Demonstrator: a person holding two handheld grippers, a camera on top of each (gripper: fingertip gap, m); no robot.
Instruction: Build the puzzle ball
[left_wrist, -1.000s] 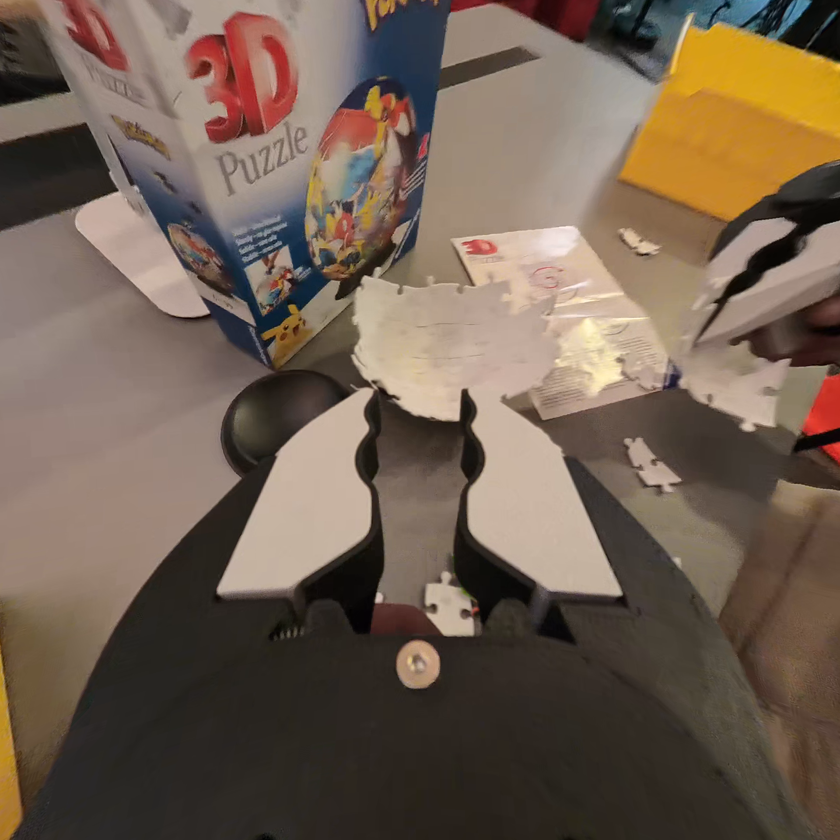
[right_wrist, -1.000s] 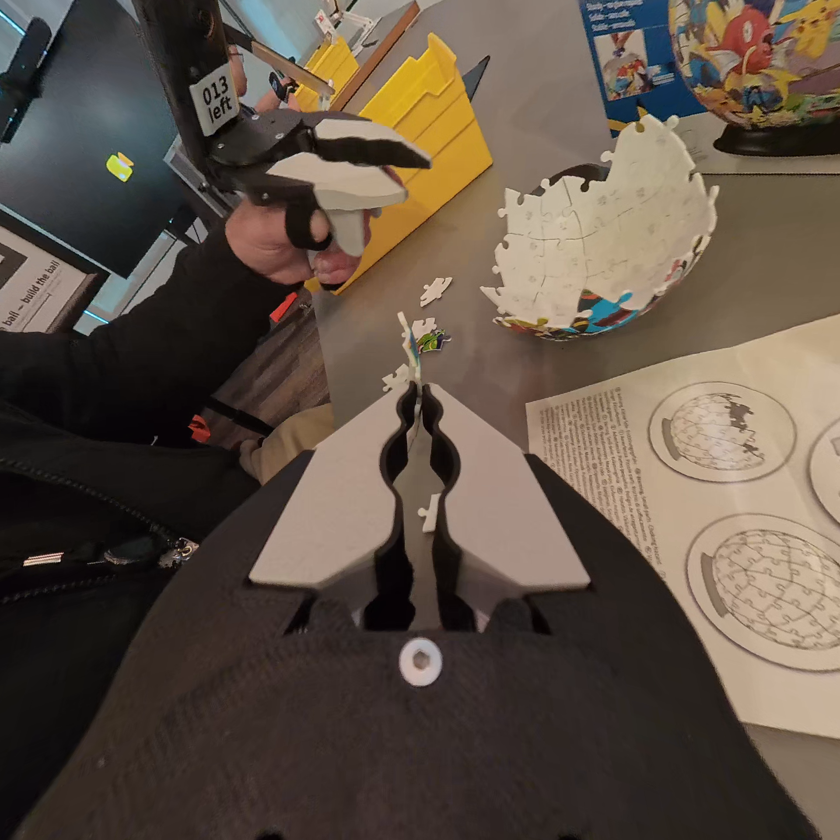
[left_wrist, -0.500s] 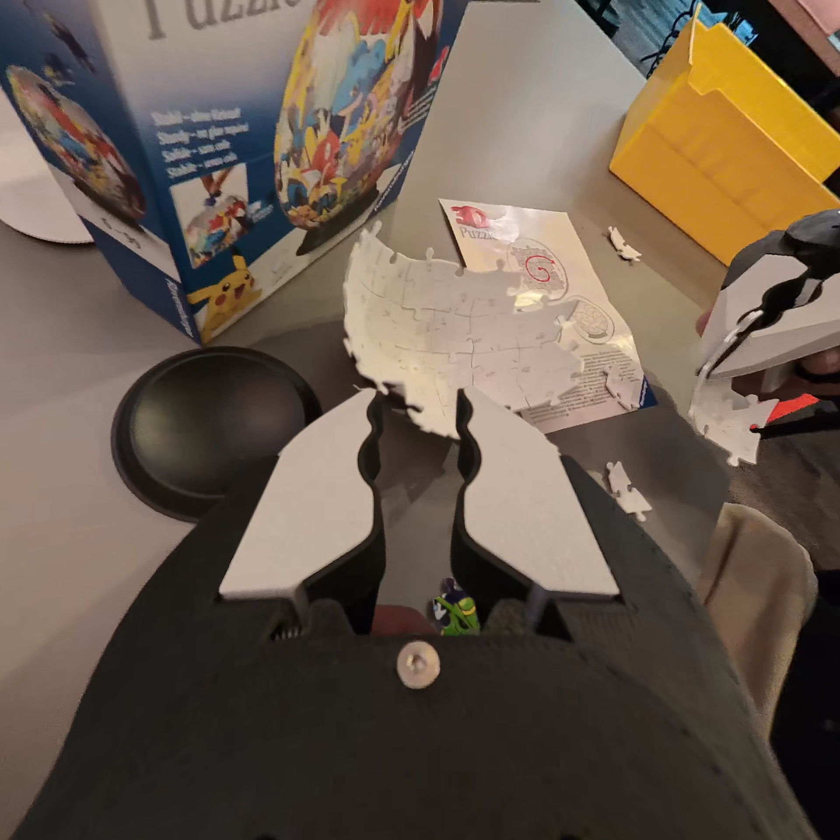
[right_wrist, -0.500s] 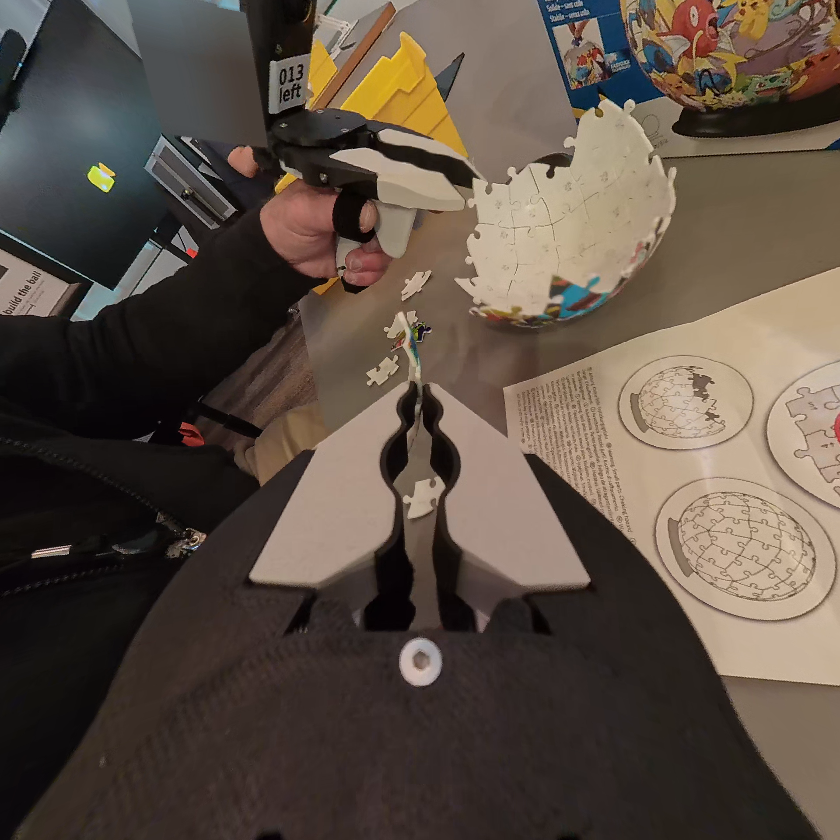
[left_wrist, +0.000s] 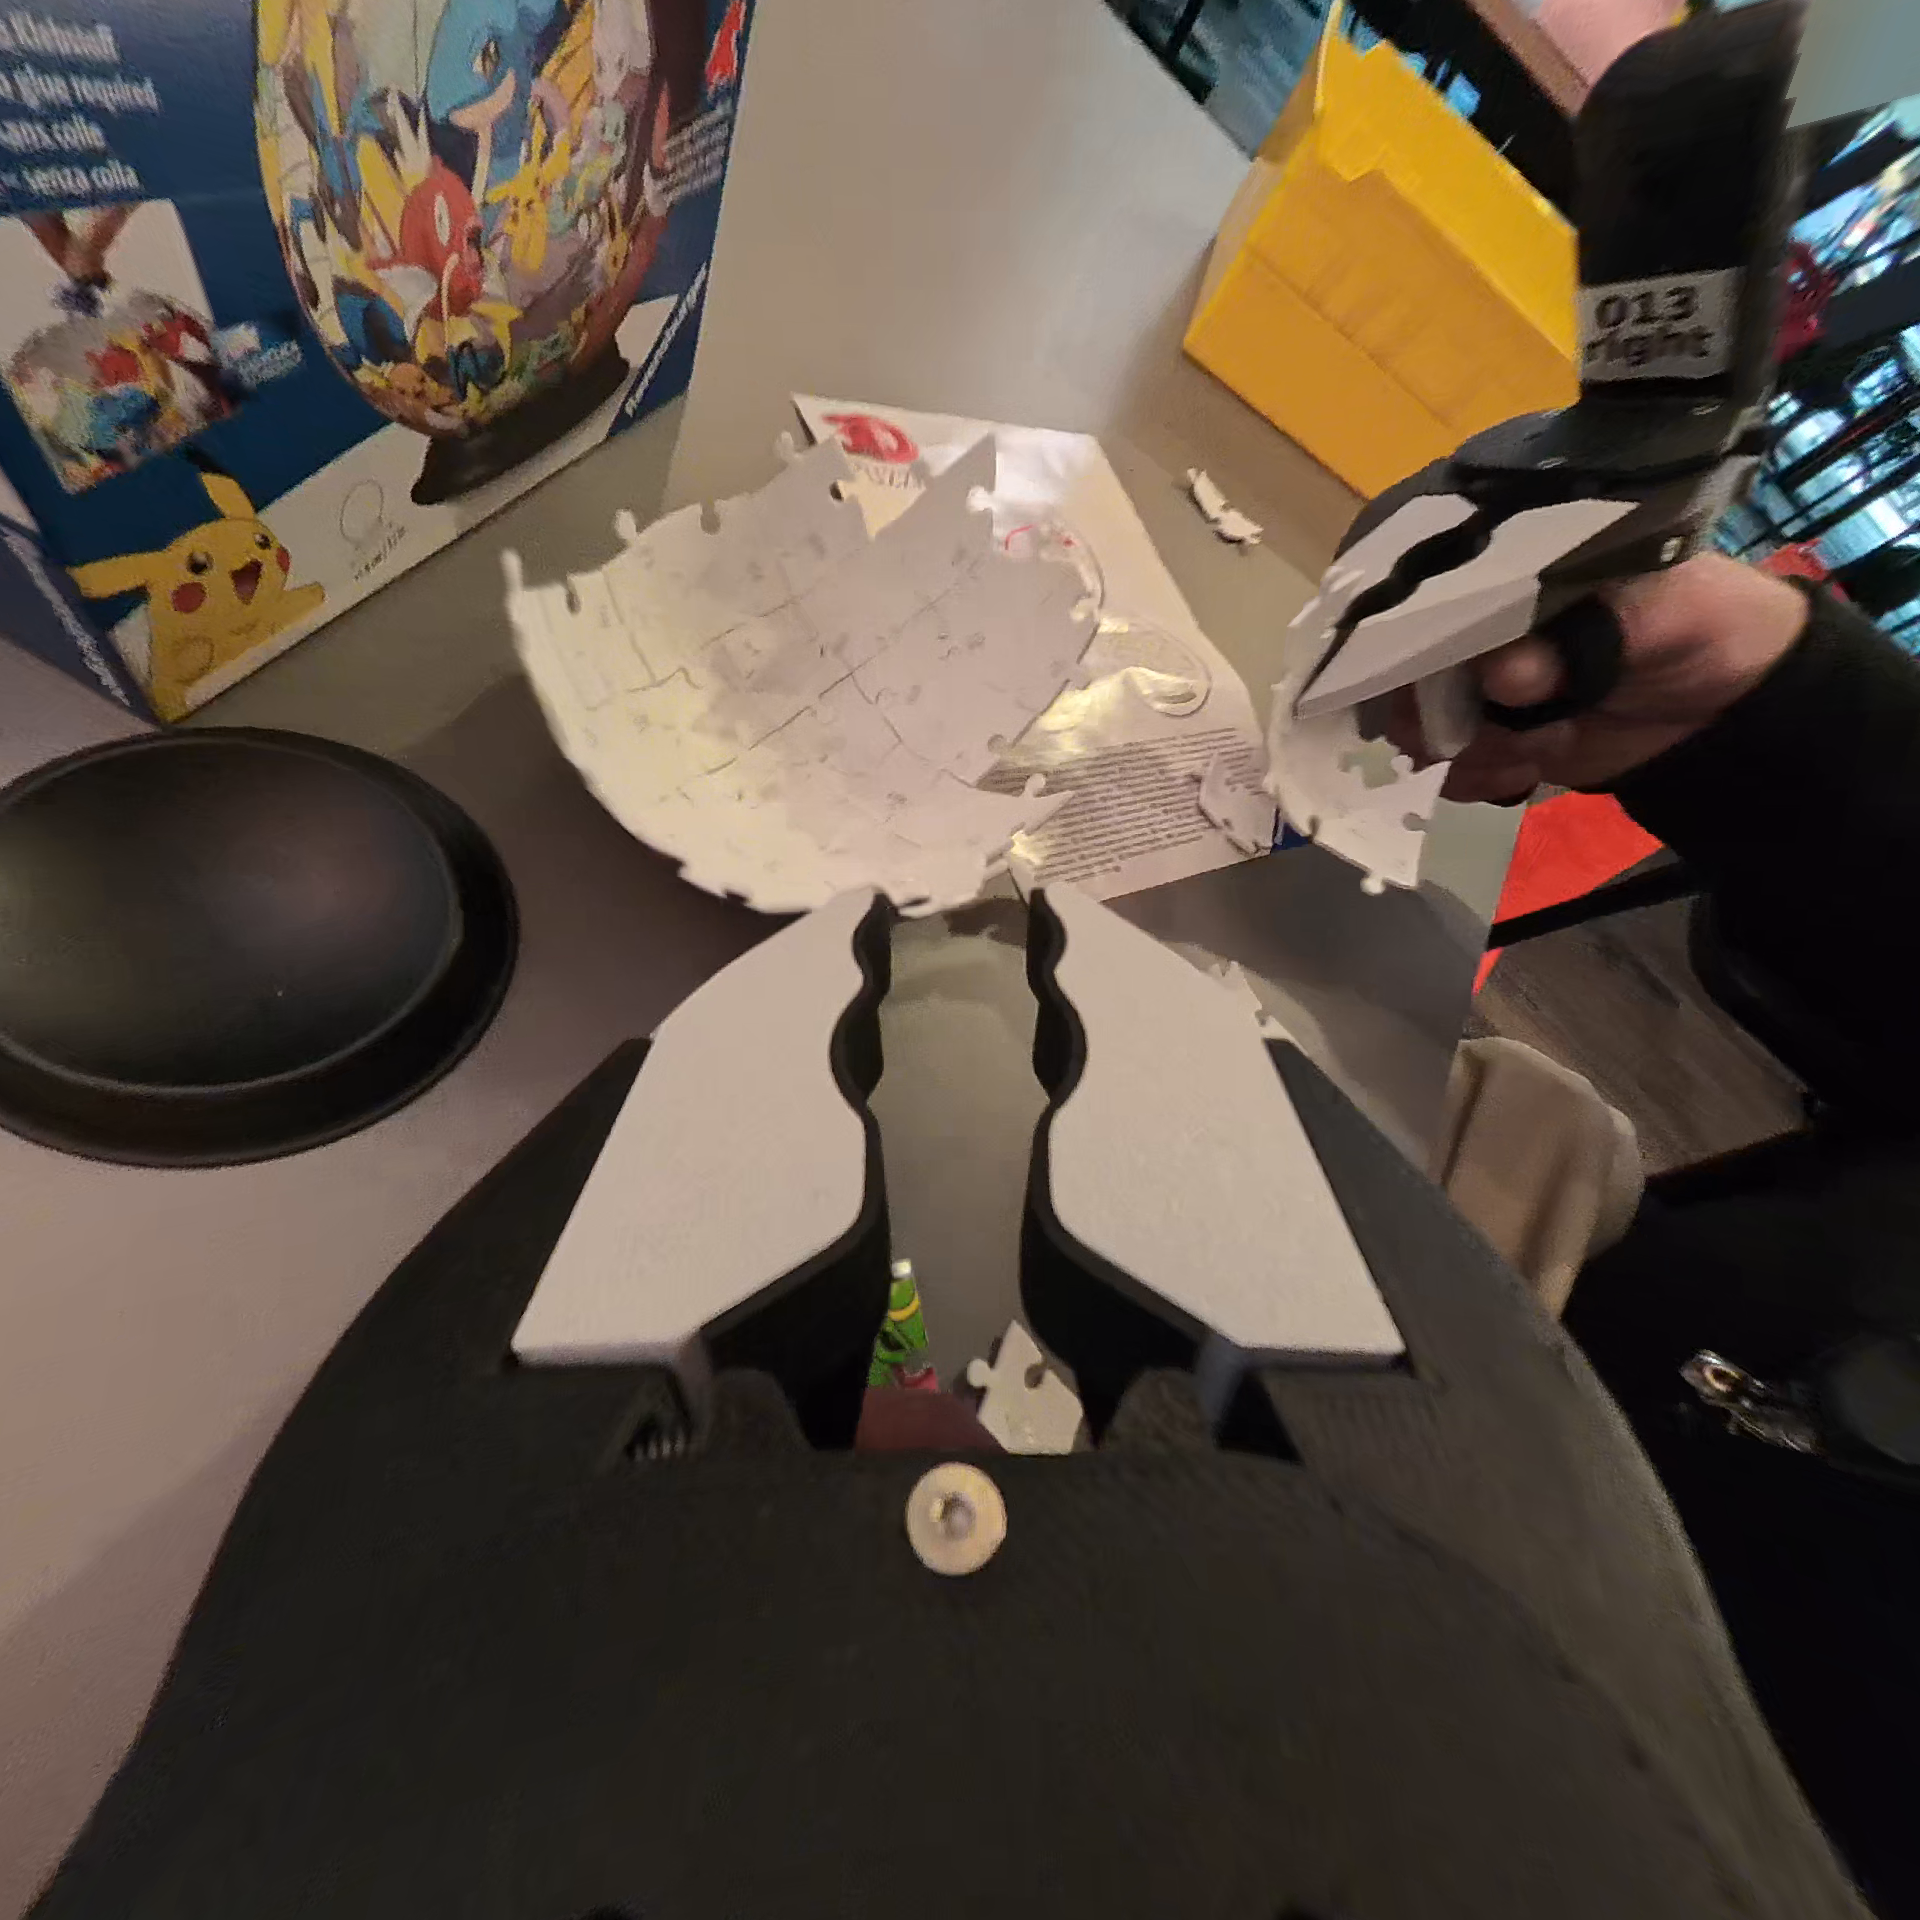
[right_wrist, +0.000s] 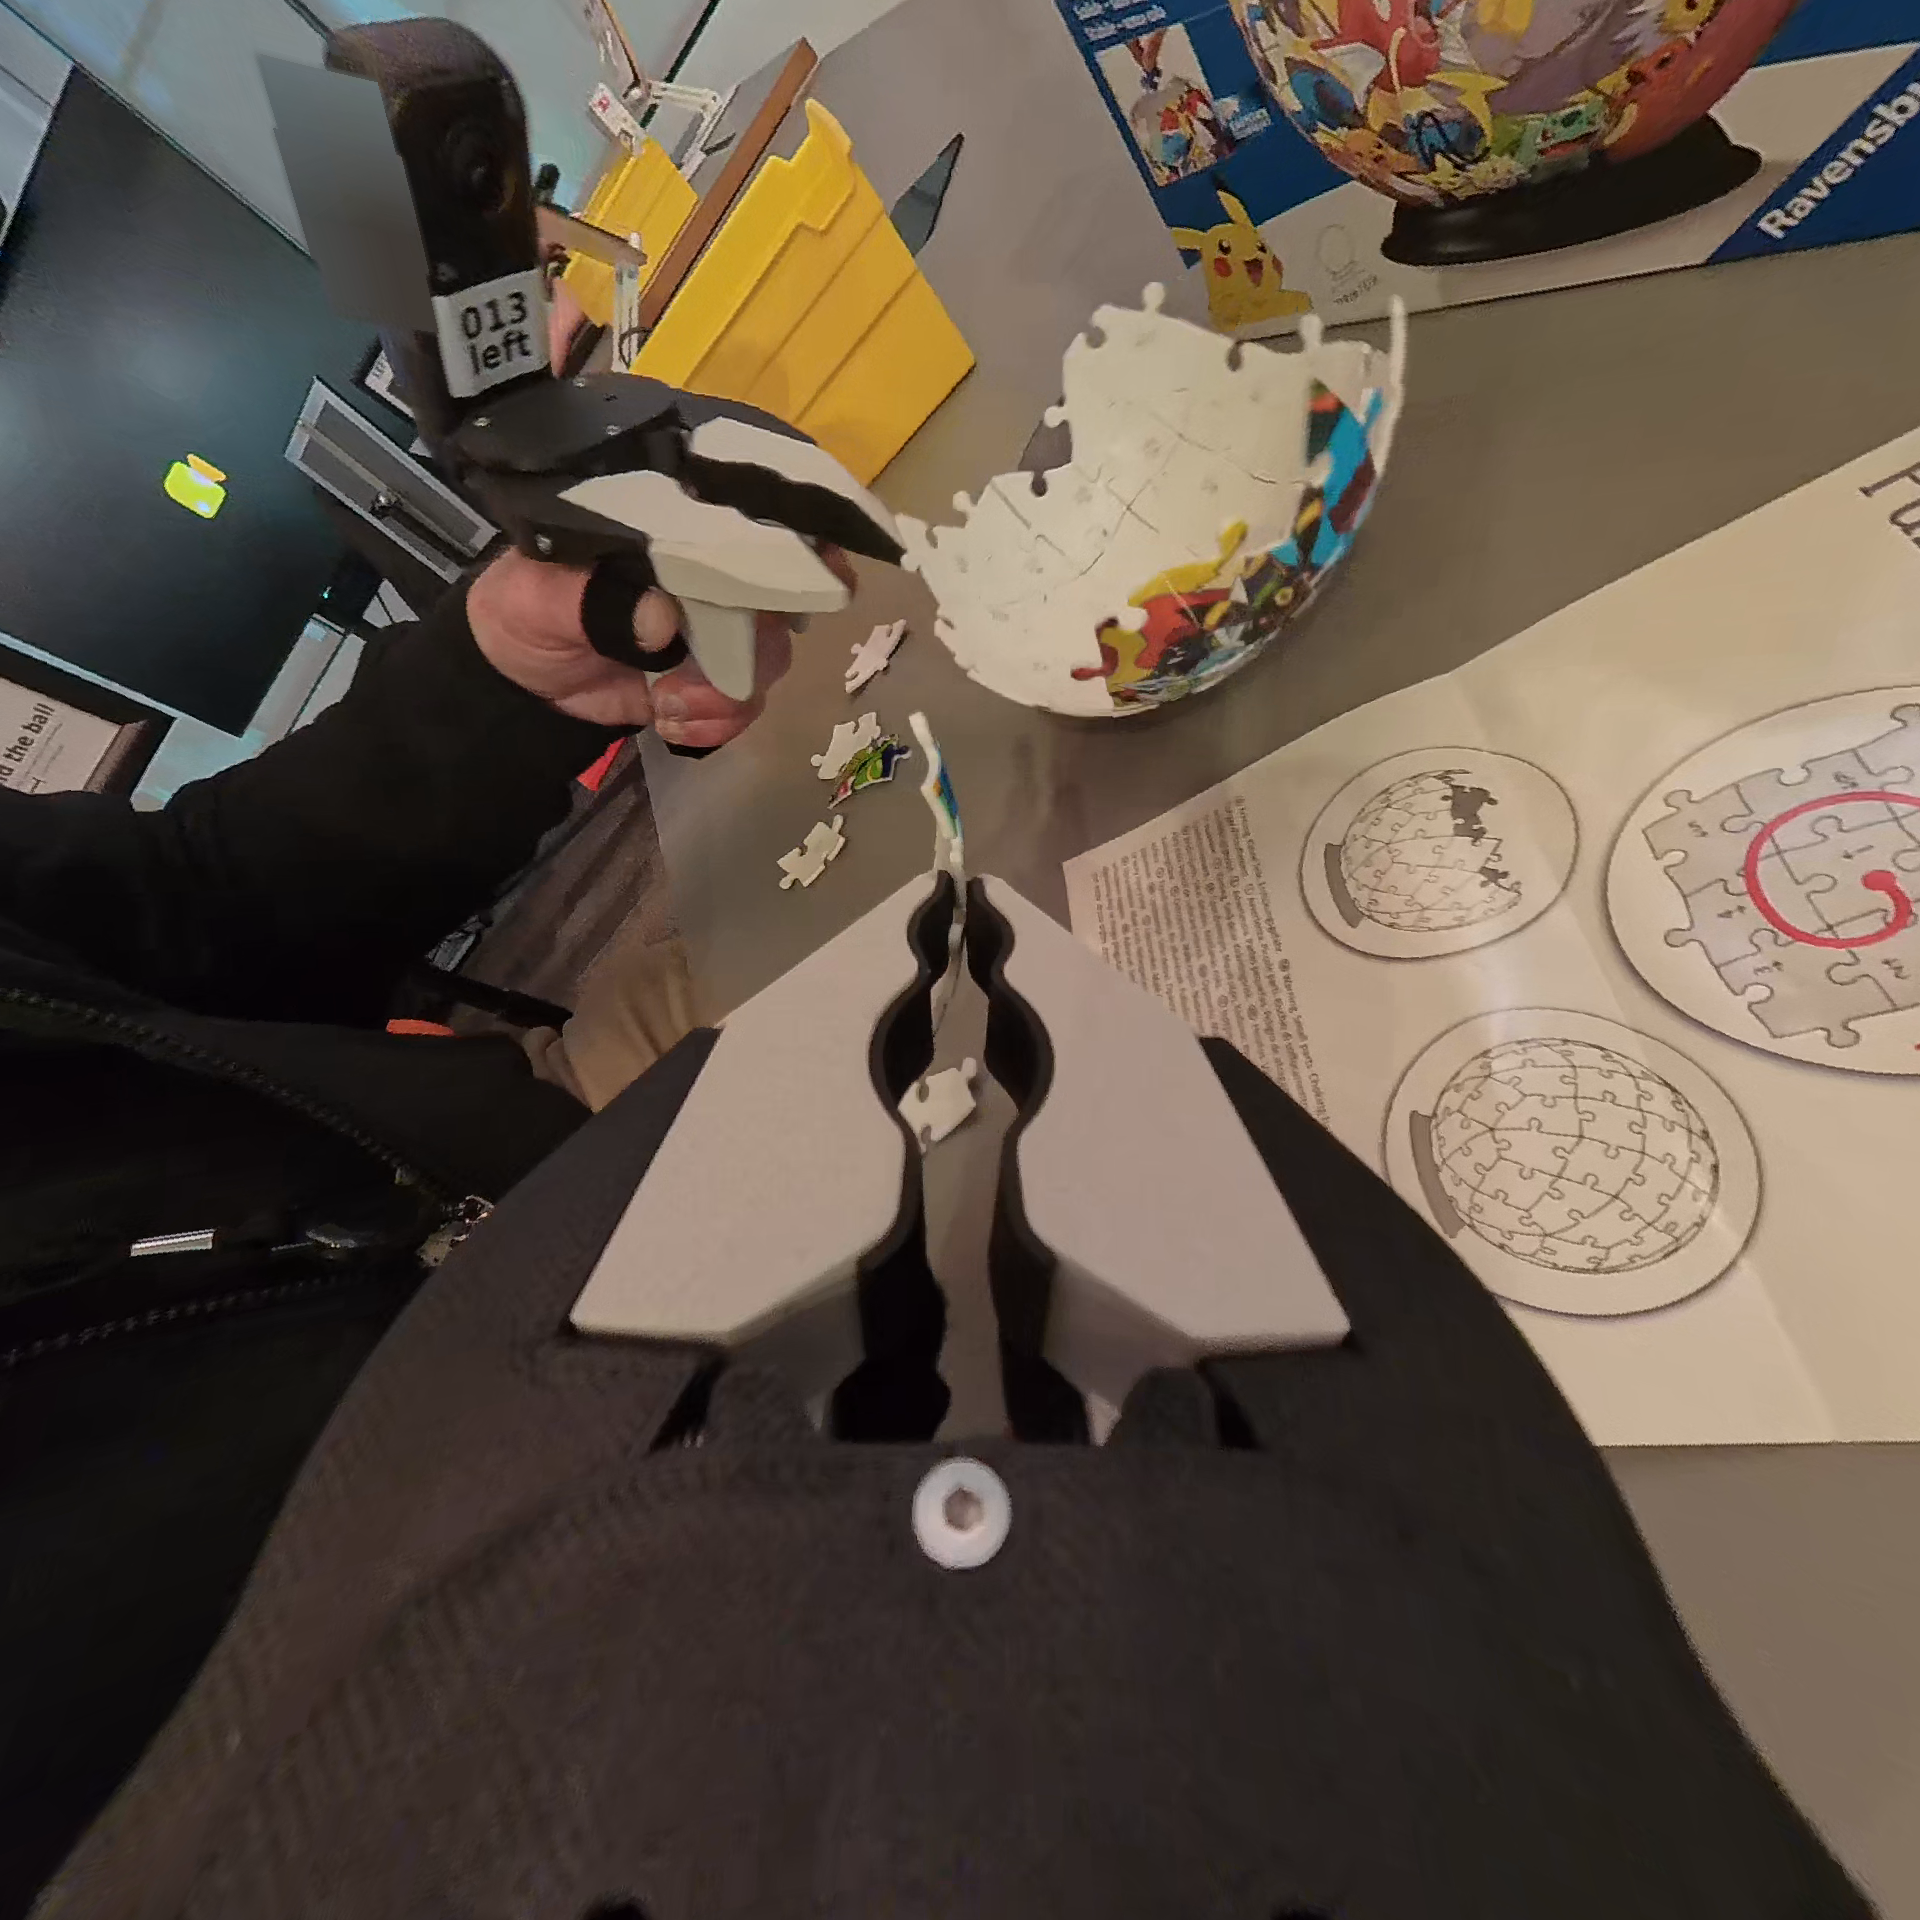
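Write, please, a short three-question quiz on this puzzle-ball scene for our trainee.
1. True or false: the left tongs are shut.
2. What do the right tongs hold? A) a curved section of joined pieces; B) the puzzle box; C) the yellow bin.
3. Short answer: does the half-built shell sit on the black stand or on the table?

Key: 1. False: they are open, with their tips at the shell's rim. 2. A. 3. On the table, beside the stand.
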